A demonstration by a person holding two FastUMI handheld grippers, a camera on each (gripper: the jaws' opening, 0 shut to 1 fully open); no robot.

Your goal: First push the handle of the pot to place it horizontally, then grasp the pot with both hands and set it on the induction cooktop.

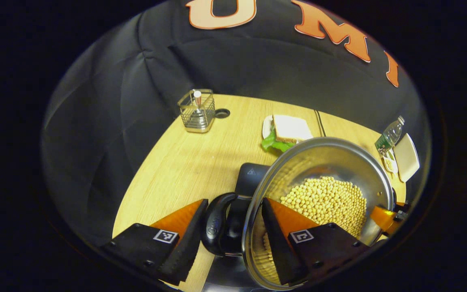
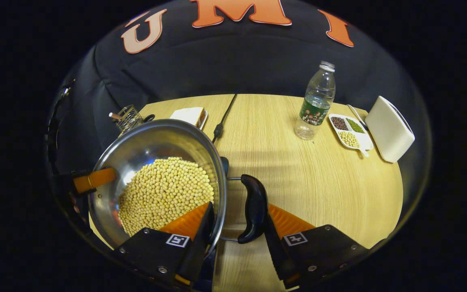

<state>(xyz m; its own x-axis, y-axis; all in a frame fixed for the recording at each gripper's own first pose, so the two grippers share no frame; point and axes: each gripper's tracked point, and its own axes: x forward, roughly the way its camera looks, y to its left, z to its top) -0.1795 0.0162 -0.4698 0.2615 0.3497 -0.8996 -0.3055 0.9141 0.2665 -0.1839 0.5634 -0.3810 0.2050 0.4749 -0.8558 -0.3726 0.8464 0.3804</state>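
The pot (image 2: 156, 178) sits on the cooktop (image 1: 253, 176) with beans (image 2: 164, 194) in it; behind it lies the sandwich plate (image 1: 286, 132), and the bottle (image 2: 316, 103) stands to its right.

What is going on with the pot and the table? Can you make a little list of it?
pot: steel, full of pale beans
handles: one black handle on each side
left gripper: one finger inside the rim, one outside its handle
right gripper: same, on the other handle
cooktop: dark, partly under the pot
table: sandwich, bottle, tray, wire basket
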